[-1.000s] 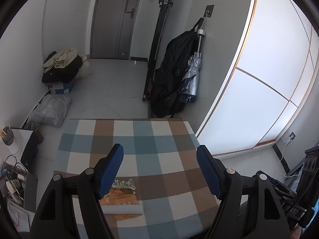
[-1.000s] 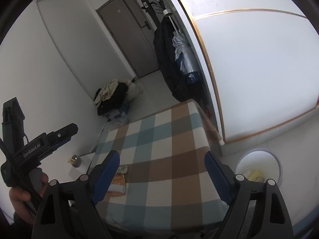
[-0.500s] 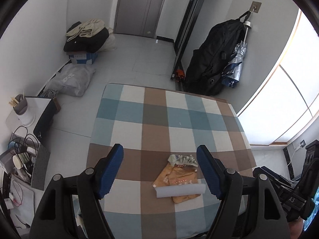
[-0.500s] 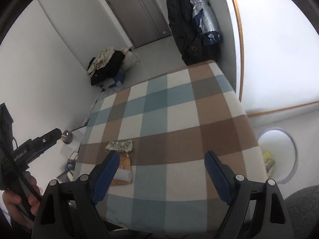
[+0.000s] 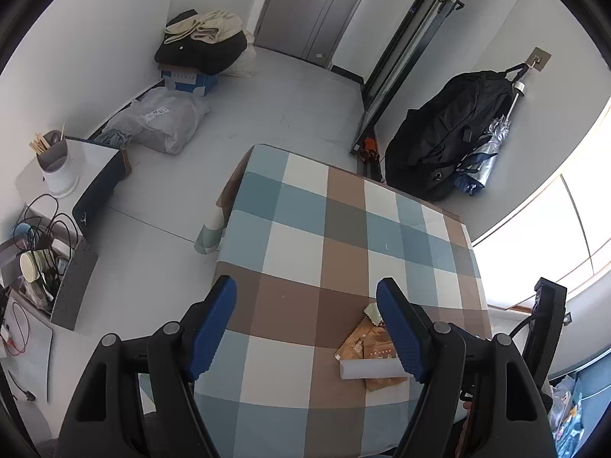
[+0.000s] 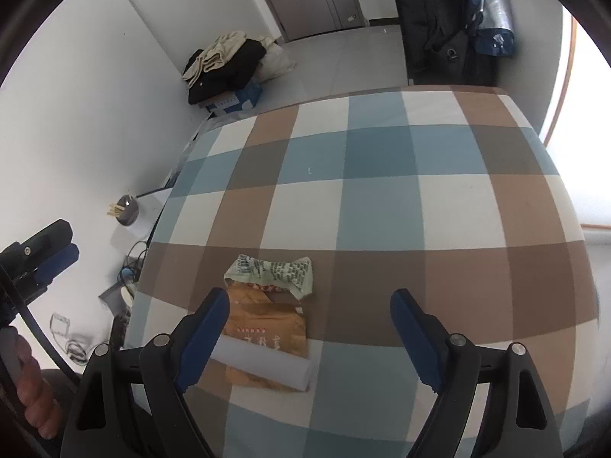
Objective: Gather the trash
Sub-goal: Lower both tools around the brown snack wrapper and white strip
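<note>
Three pieces of trash lie together near the front of the checked tablecloth (image 6: 382,191): a crumpled green-and-white wrapper (image 6: 273,273), a flat orange packet (image 6: 267,324) and a white tube (image 6: 263,366) lying across the packet. My right gripper (image 6: 309,299) hovers open above them, its left finger over the packet's left edge, with nothing between the pads. My left gripper (image 5: 305,290) is open over bare cloth. In the left wrist view its right finger partly hides the orange packet (image 5: 362,343), the tube (image 5: 370,368) and the wrapper (image 5: 372,313).
A low side table with a cup of sticks (image 5: 53,160) and cables stands left of the table. A grey bag (image 5: 160,122) and clothes on a box (image 5: 202,45) lie on the floor. A black bag with an umbrella (image 5: 446,145) hangs on the far wall.
Both grippers have tipped down and moved in over the table. The trash now looks larger and closer in the right view. The white bin has left that view.
</note>
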### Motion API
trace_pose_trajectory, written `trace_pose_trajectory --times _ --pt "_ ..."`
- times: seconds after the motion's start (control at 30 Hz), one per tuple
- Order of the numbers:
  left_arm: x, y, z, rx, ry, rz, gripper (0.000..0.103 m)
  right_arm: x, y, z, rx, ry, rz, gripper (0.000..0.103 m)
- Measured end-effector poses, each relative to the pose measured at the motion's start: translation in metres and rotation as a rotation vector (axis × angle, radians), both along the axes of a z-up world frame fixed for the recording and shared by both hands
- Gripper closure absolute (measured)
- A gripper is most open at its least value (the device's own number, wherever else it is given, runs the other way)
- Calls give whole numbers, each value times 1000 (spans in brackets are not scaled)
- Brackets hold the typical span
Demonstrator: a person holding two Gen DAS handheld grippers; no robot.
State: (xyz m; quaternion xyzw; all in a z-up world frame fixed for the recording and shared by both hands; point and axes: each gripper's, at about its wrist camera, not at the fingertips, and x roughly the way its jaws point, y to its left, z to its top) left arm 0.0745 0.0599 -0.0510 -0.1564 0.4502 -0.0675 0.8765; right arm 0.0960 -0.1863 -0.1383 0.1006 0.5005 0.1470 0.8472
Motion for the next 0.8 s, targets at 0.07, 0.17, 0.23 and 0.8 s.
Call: trace_pose_trajectory --times 0.07,0.17,0.23,0.8 --pt "2 3 -4 -6 21 5 30 4 9 -3 -5 -2 22 17" --pt "4 8 -7 -27 39 14 30 6 19 -6 -18 0 43 17" --pt "3 12 -7 -39 39 21 30 9 25 -7 -20 2 55 17" --pt "-2 26 -5 -86 43 59 30 17 51 -13 -182 0 70 43"
